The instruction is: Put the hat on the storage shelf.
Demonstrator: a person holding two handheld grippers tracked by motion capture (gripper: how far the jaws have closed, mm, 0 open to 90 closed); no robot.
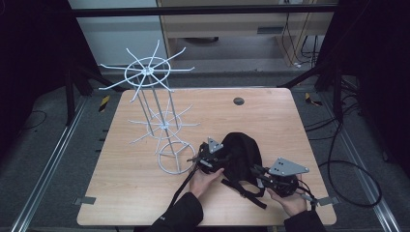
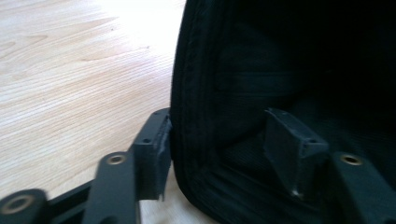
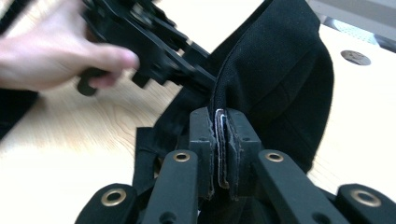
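Black bag (image 1: 241, 152): one, lying on the near-right part of the desk (image 1: 270, 116), between the two grippers.

Count: 1 bag, 2 grippers, 1 white wire rack (image 1: 157, 111), 1 small dark round disc (image 1: 238, 101) in the desk top near the far edge.

Left gripper (image 1: 209, 157): at the bag's left edge. In the left gripper view its jaws stand apart, one outside the bag's stitched rim, one inside the dark interior. Outer jaw touches the fabric, inner one appears clear of it. Not clamped.

Right gripper (image 3: 223, 140): at the bag's near-right edge. Its jaws are pressed together on a thin fold of the bag's edge; a pale layer shows in the pinched seam.

Around: rack stands left of the bag, its ring base just beside the left gripper. Loose black straps (image 1: 246, 191) trail from the bag toward the near desk edge, between the person's hands. Nothing lies on top of the bag.

Materials: bag is coarse woven black fabric, rounded shape, ribbed stitched rim. Rack is thin white wire, three uprights, two tiers of radiating hooked arms. Desk is light wood-grain, rounded corners. Each gripper is black with a grey three-cornered plate on top.
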